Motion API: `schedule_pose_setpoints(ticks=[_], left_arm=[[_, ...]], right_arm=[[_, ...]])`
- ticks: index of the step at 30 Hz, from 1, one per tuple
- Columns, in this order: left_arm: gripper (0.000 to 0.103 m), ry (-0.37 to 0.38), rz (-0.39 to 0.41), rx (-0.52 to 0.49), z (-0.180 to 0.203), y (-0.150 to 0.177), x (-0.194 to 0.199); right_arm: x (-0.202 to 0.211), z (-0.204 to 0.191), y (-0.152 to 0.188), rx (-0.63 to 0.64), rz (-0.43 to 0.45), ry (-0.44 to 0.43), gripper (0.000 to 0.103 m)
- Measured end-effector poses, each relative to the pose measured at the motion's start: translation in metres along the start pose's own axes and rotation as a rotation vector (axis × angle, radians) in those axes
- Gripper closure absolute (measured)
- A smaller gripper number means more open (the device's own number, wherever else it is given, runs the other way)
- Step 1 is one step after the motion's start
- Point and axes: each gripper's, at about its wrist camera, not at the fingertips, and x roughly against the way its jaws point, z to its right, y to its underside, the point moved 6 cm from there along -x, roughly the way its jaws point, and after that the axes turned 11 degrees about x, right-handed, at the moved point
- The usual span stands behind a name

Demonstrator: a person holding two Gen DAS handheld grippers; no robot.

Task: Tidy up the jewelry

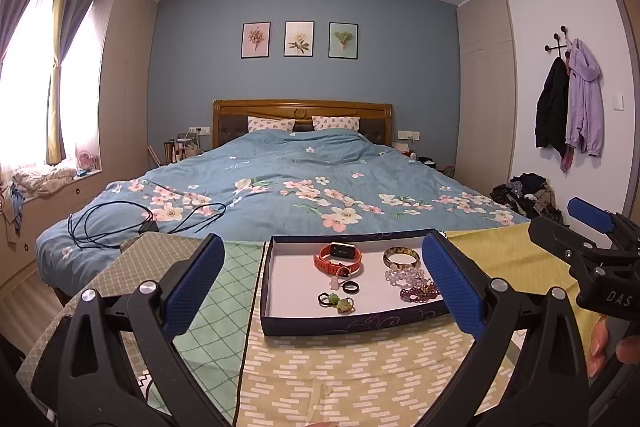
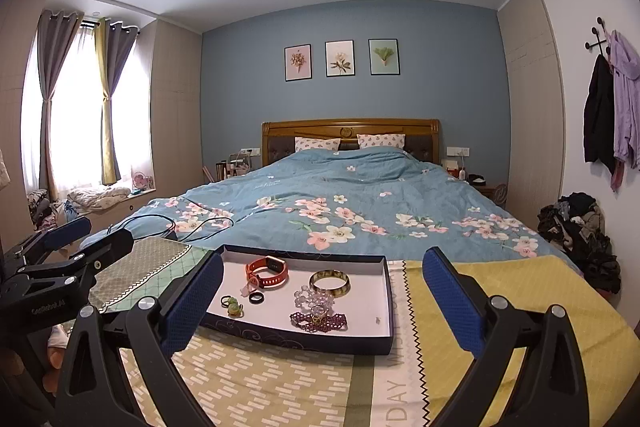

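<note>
My left gripper (image 1: 320, 291) and right gripper (image 2: 320, 299) both hang spread and empty, short of the tray's (image 2: 296, 339) near edge. The jewelry lies ahead inside: bead bracelets (image 2: 318, 311) toward the near right corner, nearer my right gripper.

One tray (image 2: 390, 311) held one orange watch (image 2: 267, 271), one bangle (image 2: 329, 282), one black ring (image 2: 256, 297), one clear bead bracelet (image 2: 312, 298) and one purple bead bracelet (image 2: 320, 321). Three framed pictures (image 2: 340, 59) hung far off; two pillows (image 2: 348, 142) lay there.
</note>
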Motion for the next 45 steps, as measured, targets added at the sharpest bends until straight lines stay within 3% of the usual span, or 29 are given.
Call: schedule_pose_setpoints(ticks=[8, 45], left_arm=[[0.006, -0.013, -0.023, 0.028, -0.008, 0.004, -0.009], [0.006, -0.052, 0.053, -0.006, -0.008, -0.003, -0.011]], right_arm=[[-0.001, -0.001, 0.0, 0.008, 0.008, 0.008, 0.007], [0.003, 0.002, -0.001, 0.017, 0.056, 0.047, 0.007]])
